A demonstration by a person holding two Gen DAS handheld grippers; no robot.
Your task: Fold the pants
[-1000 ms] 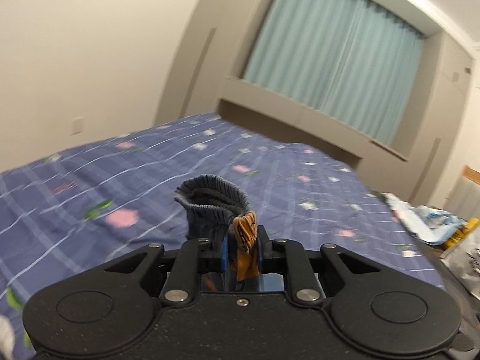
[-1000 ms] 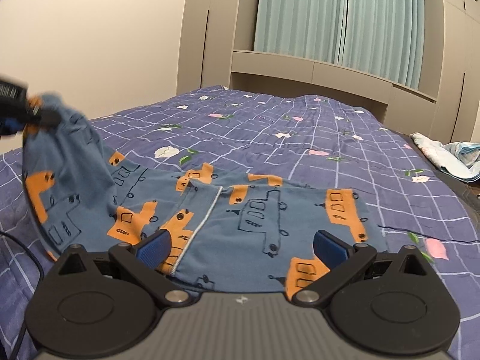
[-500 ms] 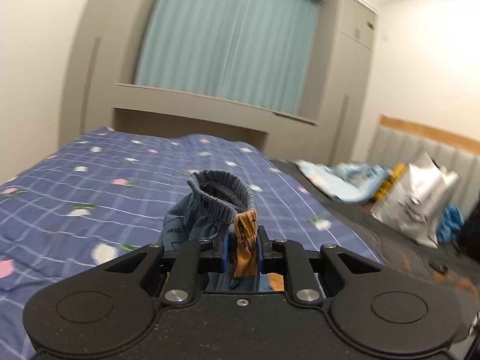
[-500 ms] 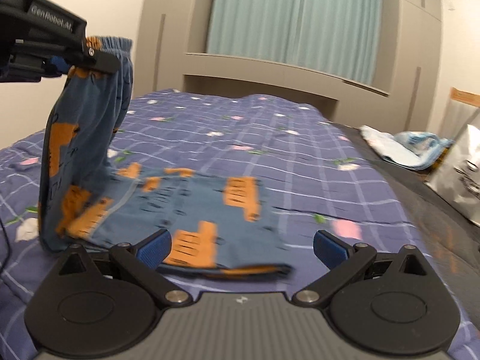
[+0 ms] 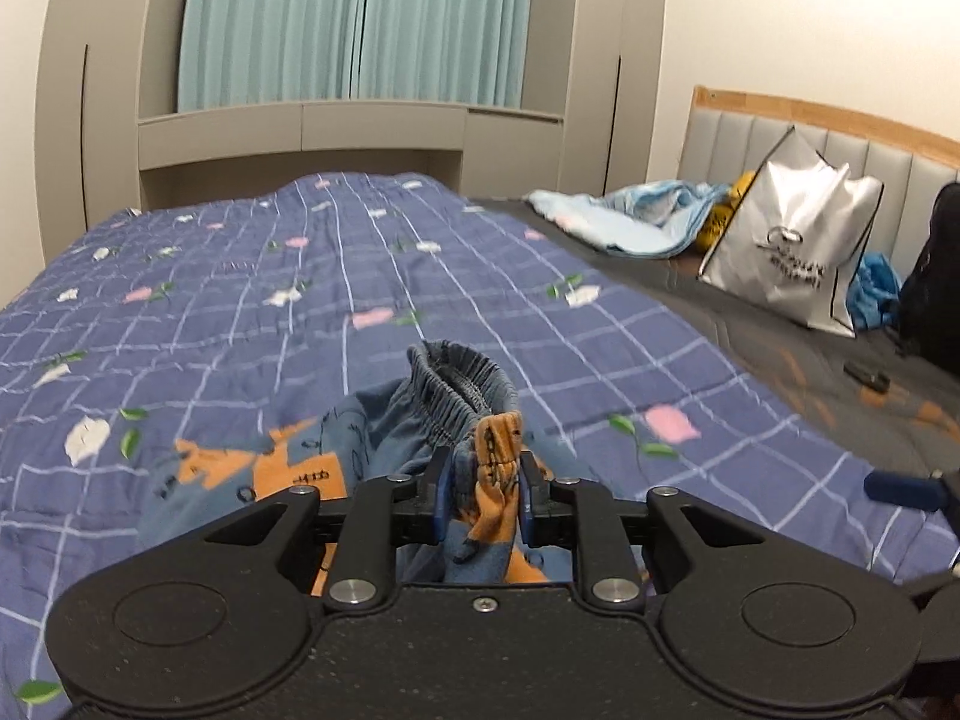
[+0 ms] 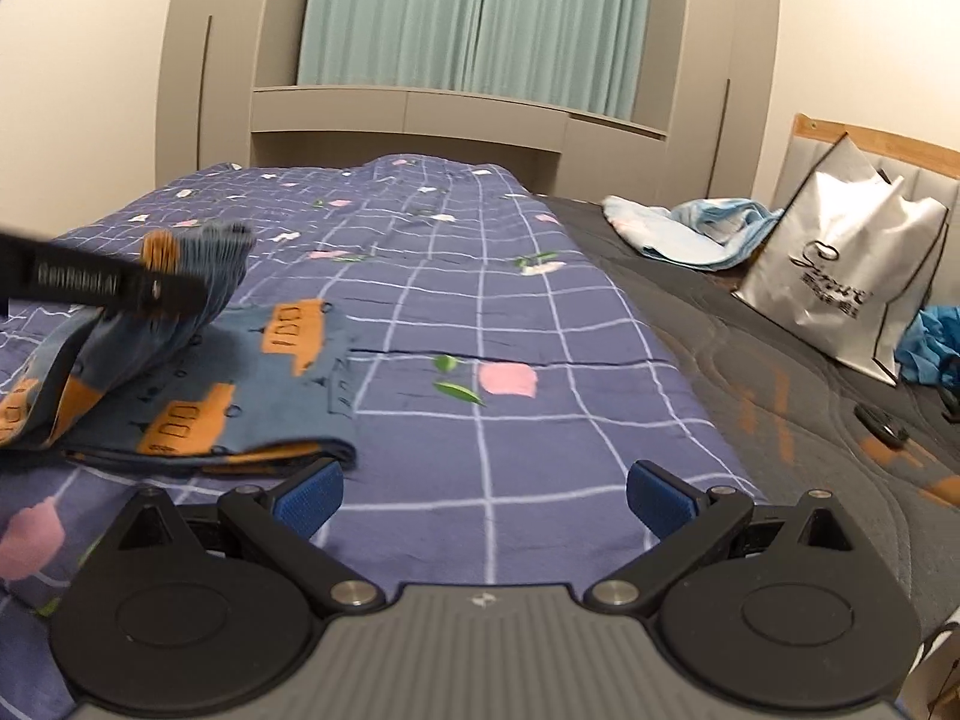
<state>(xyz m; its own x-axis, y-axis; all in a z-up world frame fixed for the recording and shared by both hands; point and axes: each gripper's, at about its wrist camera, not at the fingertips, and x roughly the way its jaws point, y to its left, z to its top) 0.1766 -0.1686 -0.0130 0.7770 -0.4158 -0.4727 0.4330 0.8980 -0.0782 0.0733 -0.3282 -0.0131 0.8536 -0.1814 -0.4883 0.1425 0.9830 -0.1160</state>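
The pants [image 6: 198, 396] are blue with orange bus prints and lie partly folded on the bed at the left of the right wrist view. My left gripper [image 5: 480, 495] is shut on the elastic waistband [image 5: 462, 390] and holds it low over the lower layer of the pants [image 5: 270, 468]. In the right wrist view the left gripper [image 6: 108, 288] shows as a black bar at the left with the waistband [image 6: 198, 252] bunched at its tip. My right gripper [image 6: 483, 495] is open and empty, just right of the folded pants edge.
The blue checked flowered bedspread [image 6: 456, 276] covers the bed. To the right lie a dark quilted mattress part [image 6: 780, 384], a light blue cloth heap [image 6: 690, 228], a white shopping bag [image 6: 852, 282] and a small dark object [image 6: 882, 426]. The headboard [image 5: 840, 138] is far right.
My left gripper has carried the waistband over to the right and down, laying the upper half over the lower. My right gripper has let go, drifted right of the pants.
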